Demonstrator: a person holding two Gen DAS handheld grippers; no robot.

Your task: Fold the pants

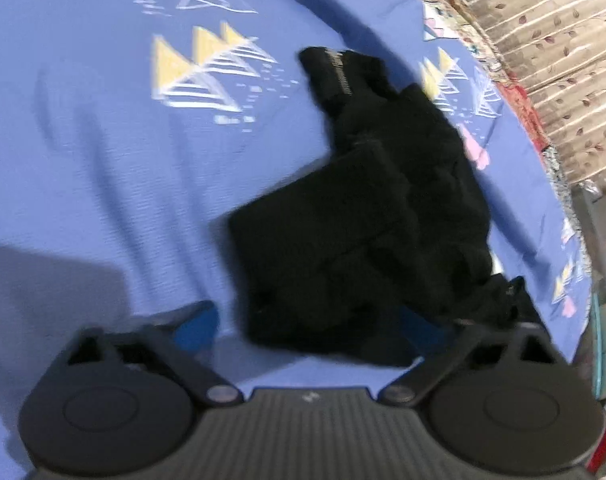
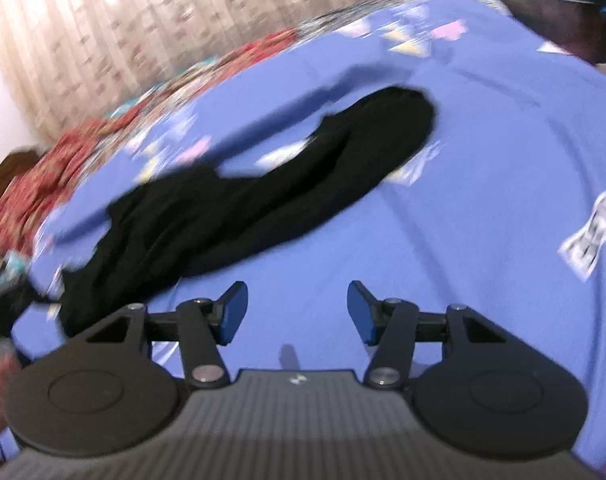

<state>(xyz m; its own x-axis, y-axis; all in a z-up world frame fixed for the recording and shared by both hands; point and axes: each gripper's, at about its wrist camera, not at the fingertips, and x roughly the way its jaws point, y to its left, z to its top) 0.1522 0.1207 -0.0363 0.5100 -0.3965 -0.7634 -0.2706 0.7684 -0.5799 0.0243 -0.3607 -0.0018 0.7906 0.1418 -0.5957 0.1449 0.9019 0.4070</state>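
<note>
Apparently we were between folds: the pants (image 1: 367,216) lay in a loose black heap on the blue sheet (image 1: 103,184), near the bed's edge by the curtain (image 1: 551,40), with the zipper end toward the far side. From the right wrist they stretched long and crumpled across the sheet, not yet squared. Our left gripper (image 1: 307,320) hung just over the near end of the cloth, jaws part open; whether a pad touched fabric we could not tell, as the black hid one finger. Our right gripper (image 2: 297,312) stood part open over bare sheet, holding nothing, the pants just beside its left finger. Next, we judged, each gripper needed an edge of the cloth to pinch before lifting it over.
</note>
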